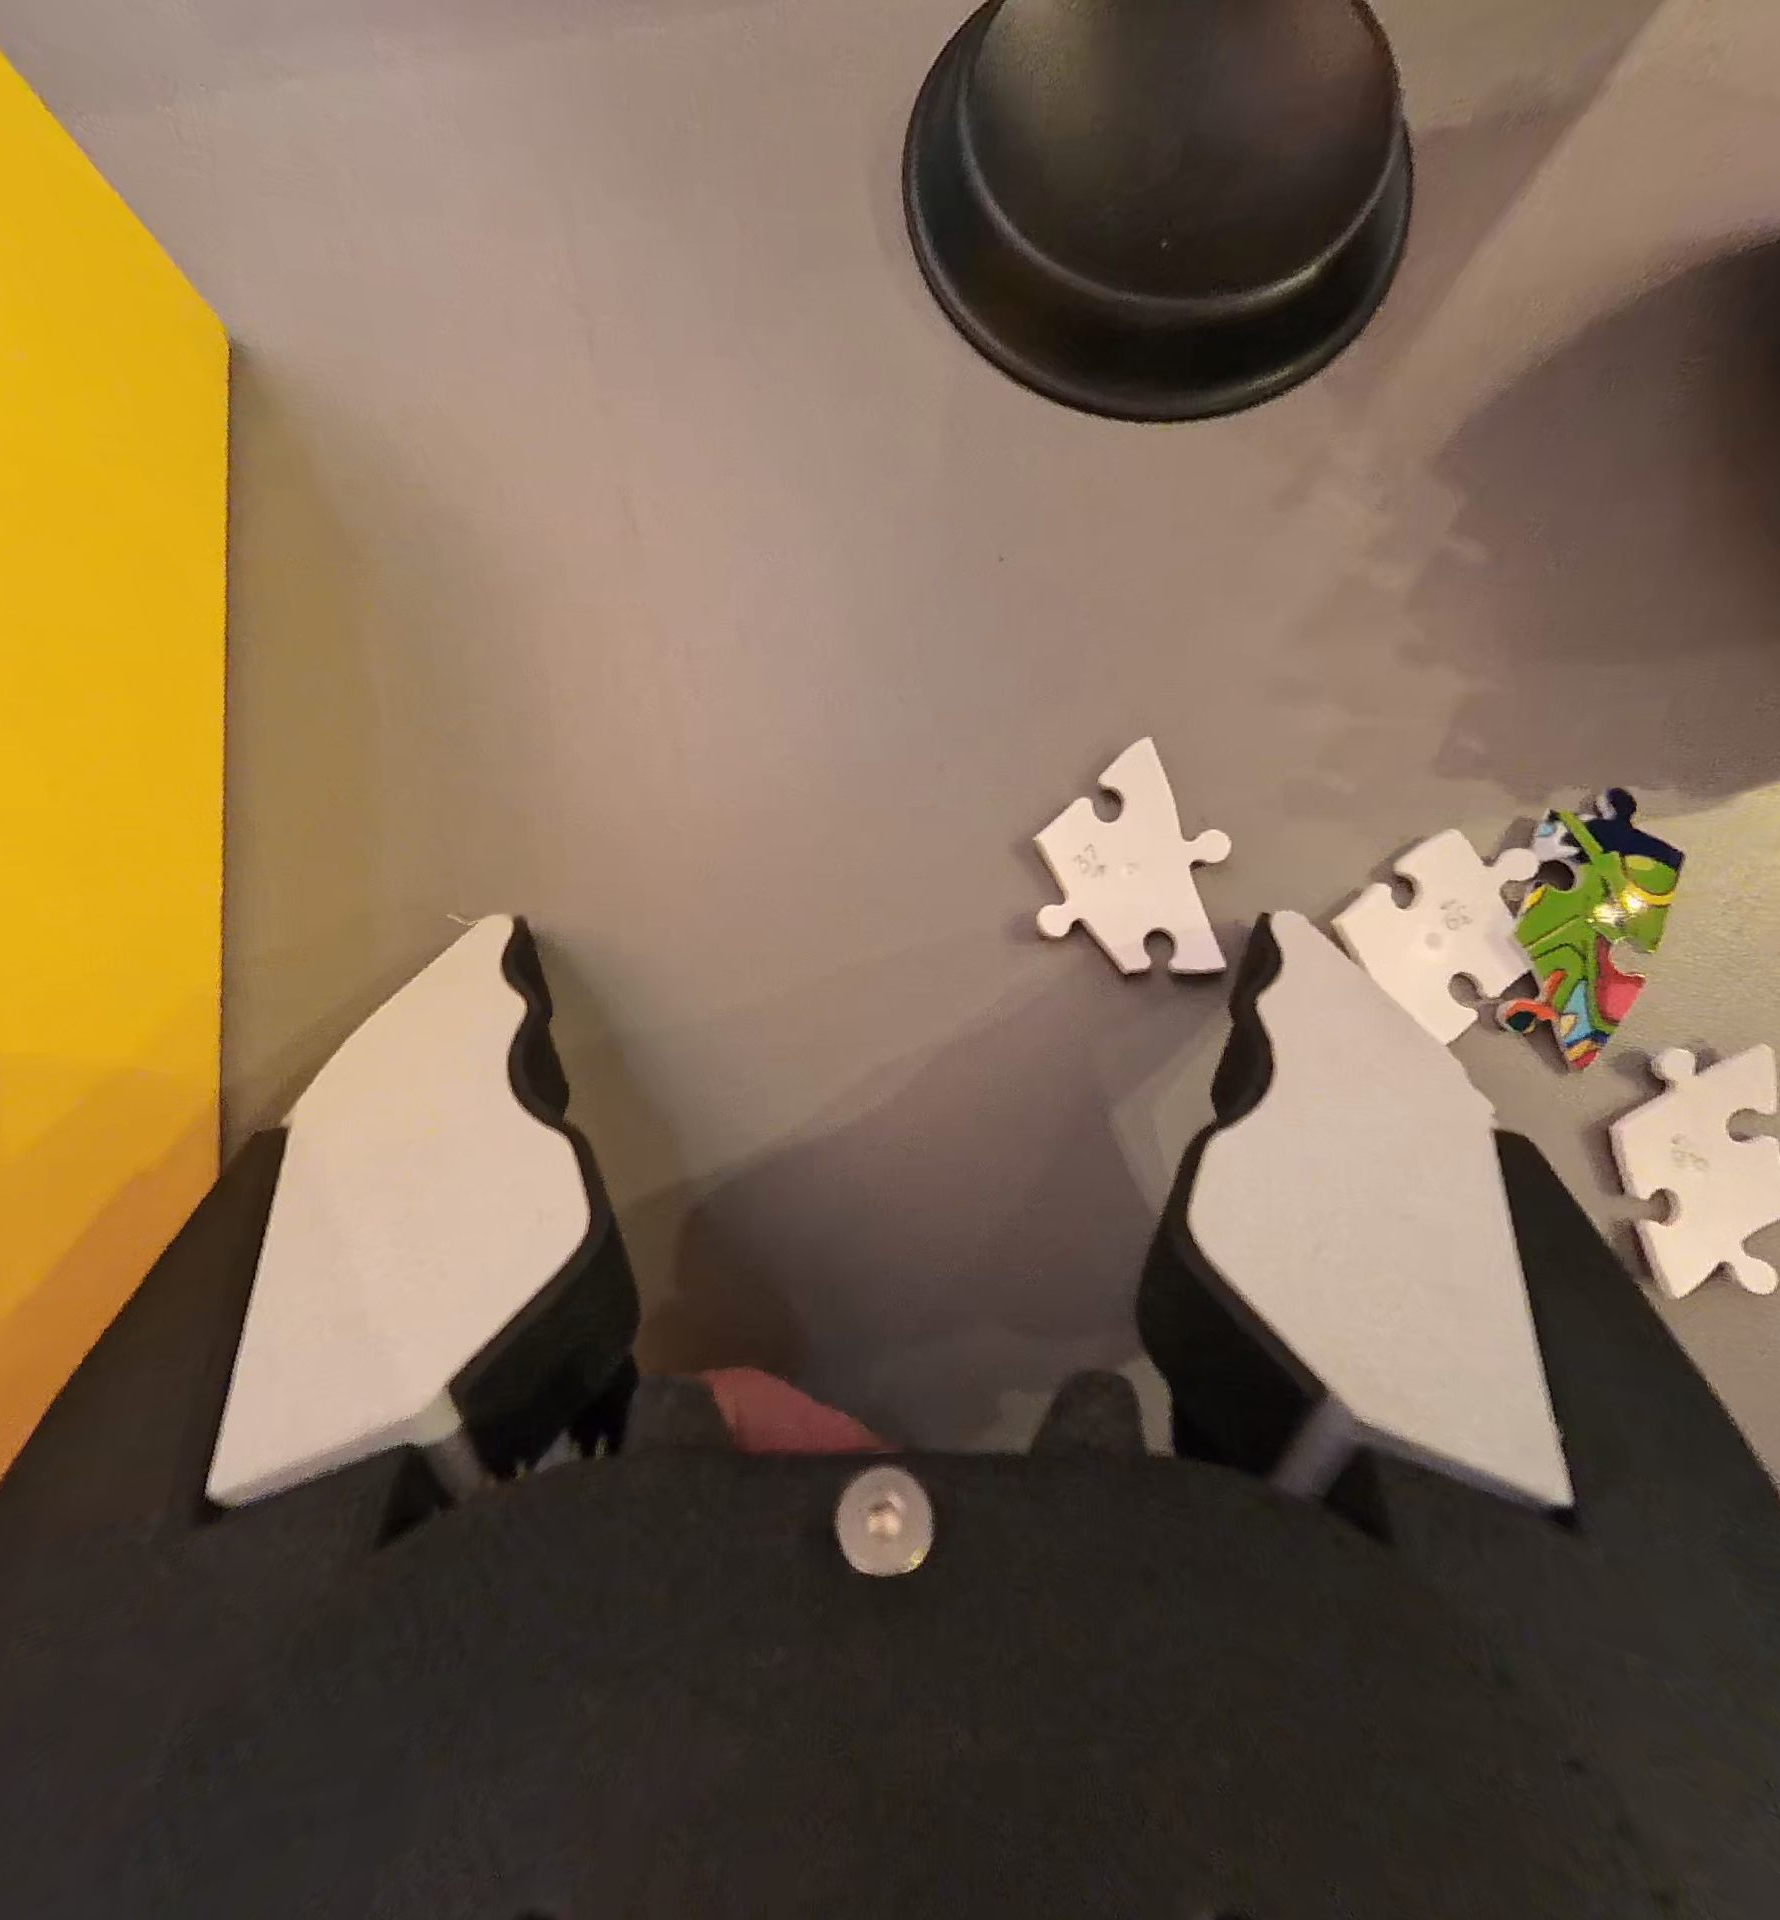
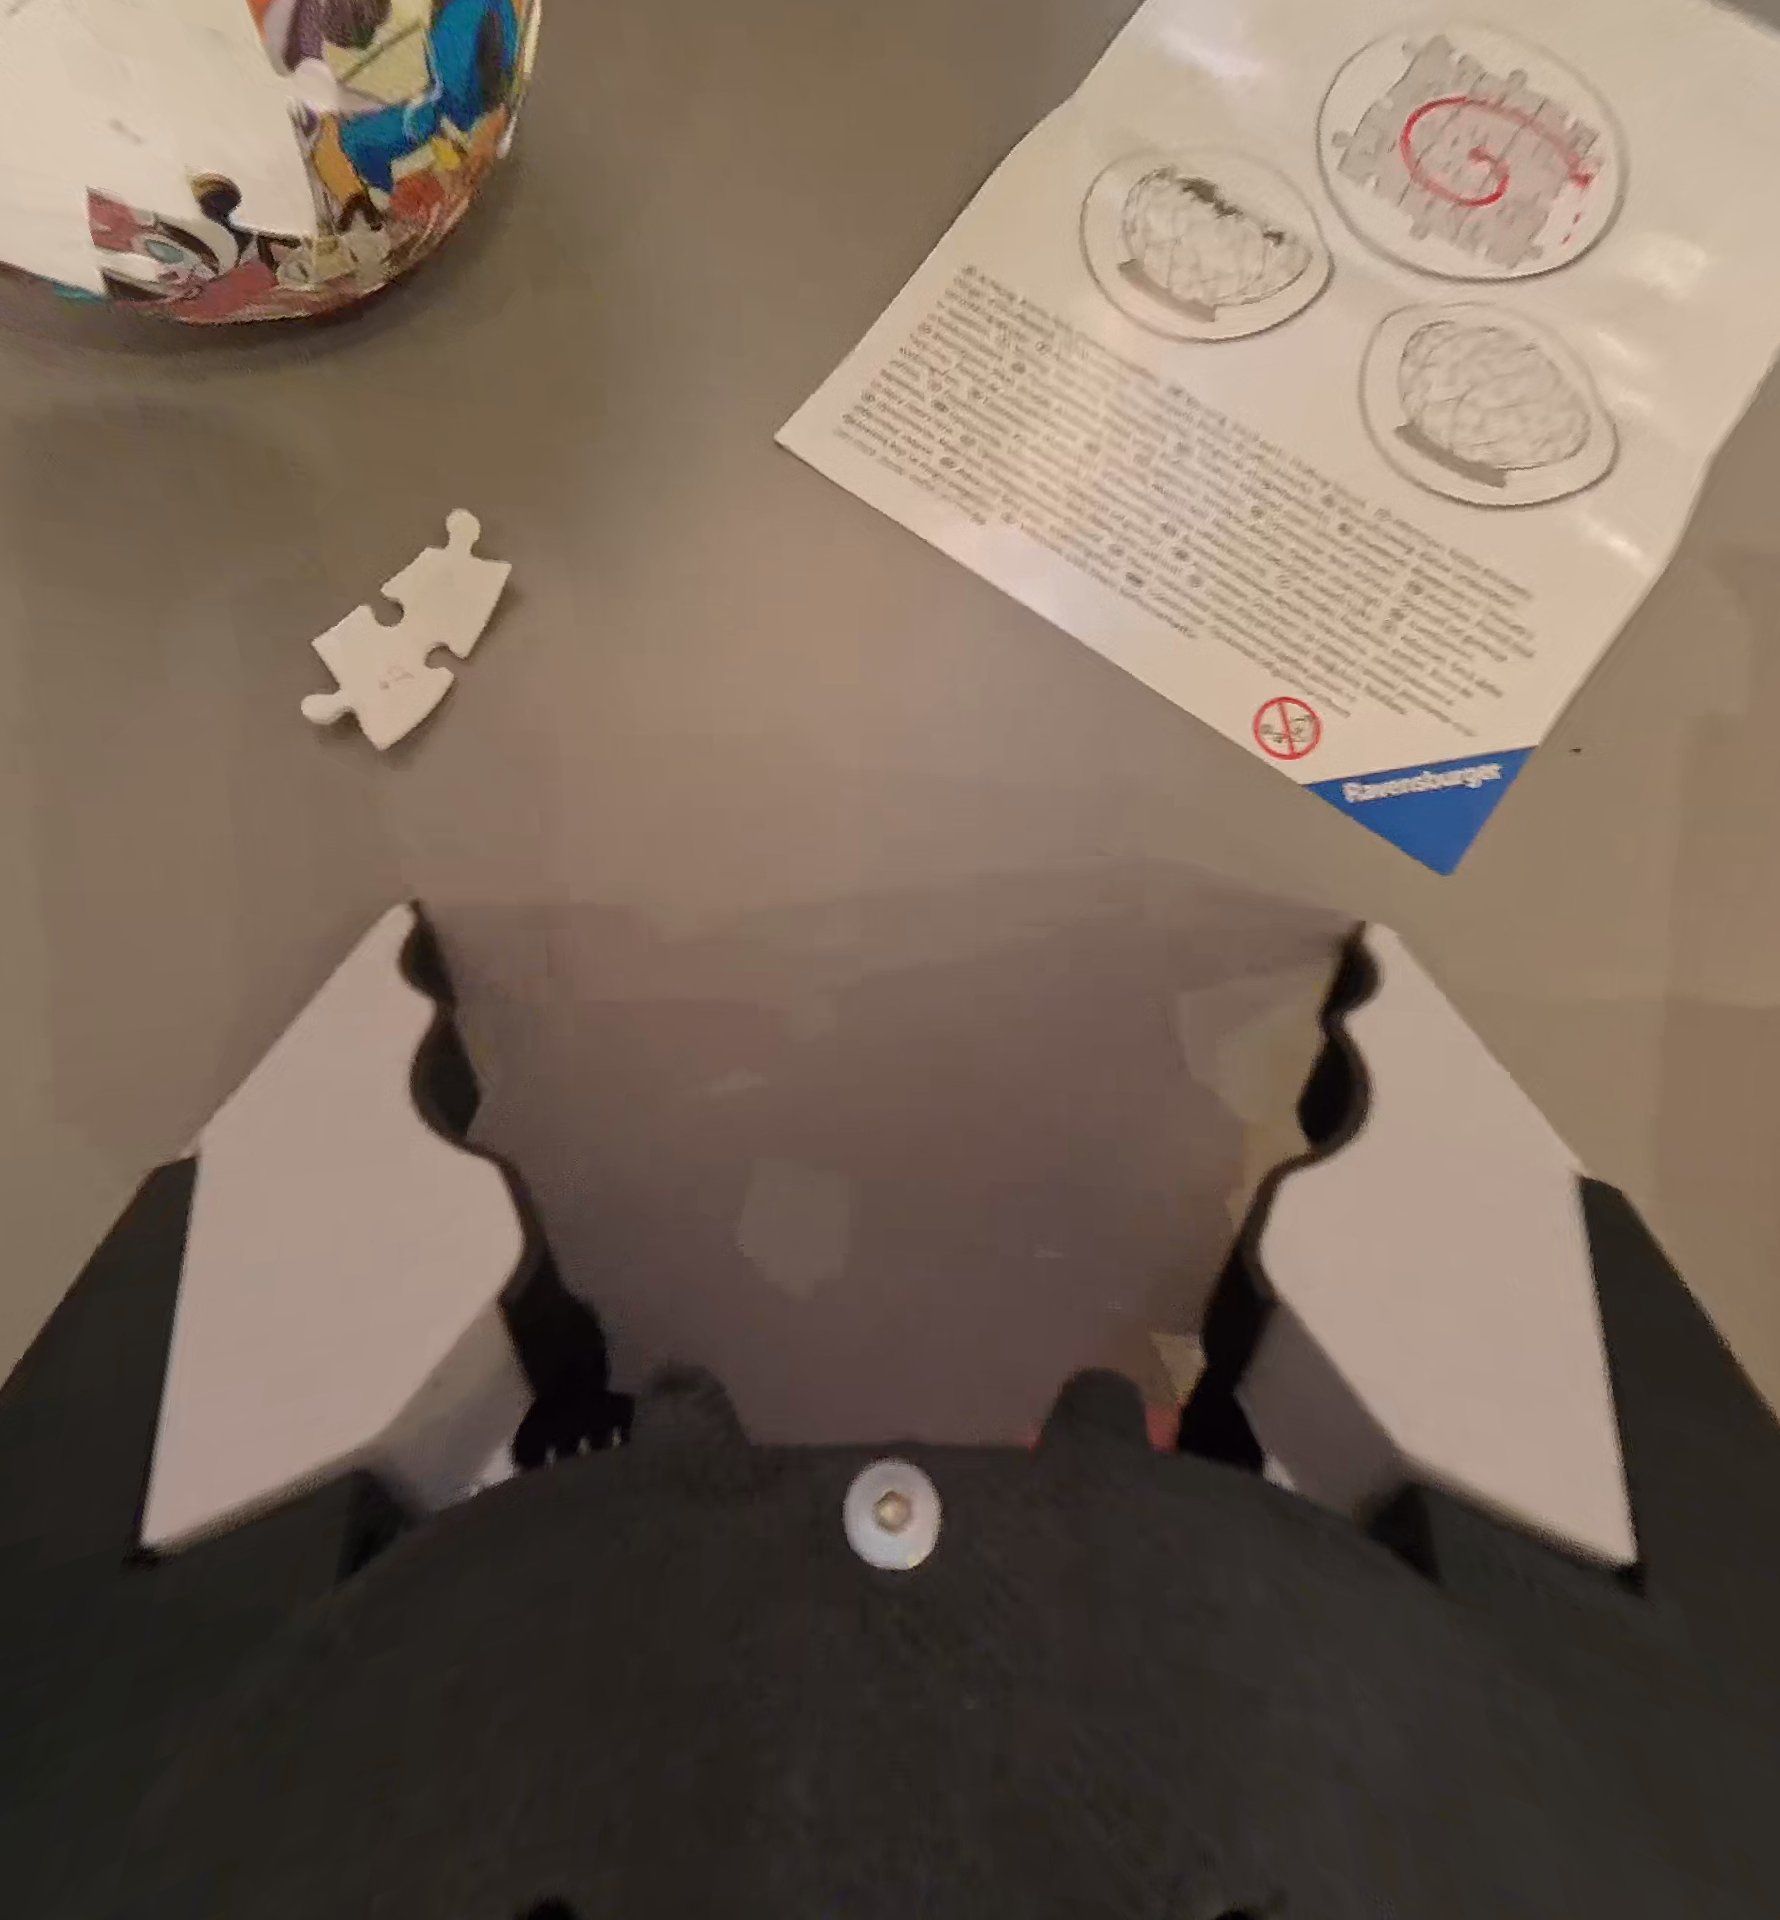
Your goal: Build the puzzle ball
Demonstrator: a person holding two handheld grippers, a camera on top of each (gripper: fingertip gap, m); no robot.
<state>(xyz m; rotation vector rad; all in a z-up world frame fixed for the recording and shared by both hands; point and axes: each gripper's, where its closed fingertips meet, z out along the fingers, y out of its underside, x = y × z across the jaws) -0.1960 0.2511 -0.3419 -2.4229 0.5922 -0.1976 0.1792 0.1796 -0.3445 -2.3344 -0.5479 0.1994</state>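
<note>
In the left wrist view my left gripper (image 1: 891,930) is open and empty over the grey table. Three white face-down puzzle pieces lie to its right: one (image 1: 1135,862) near the right fingertip, one (image 1: 1426,940) partly behind that finger, one (image 1: 1701,1184) lower right. A colourful piece (image 1: 1592,925) lies face up beside them. In the right wrist view my right gripper (image 2: 886,914) is open and empty. Two joined white pieces (image 2: 408,634) lie ahead to its left. The partly built puzzle ball (image 2: 242,156), open with a white inside, sits at the top left.
A black round stand (image 1: 1156,208) sits on the table ahead of the left gripper. A yellow panel (image 1: 55,675) fills the left edge. An instruction sheet (image 2: 1312,395) lies at the upper right of the right wrist view. From the left gripper's tips to the colourful piece (image 1: 1592,925) is close to 5 centimeters.
</note>
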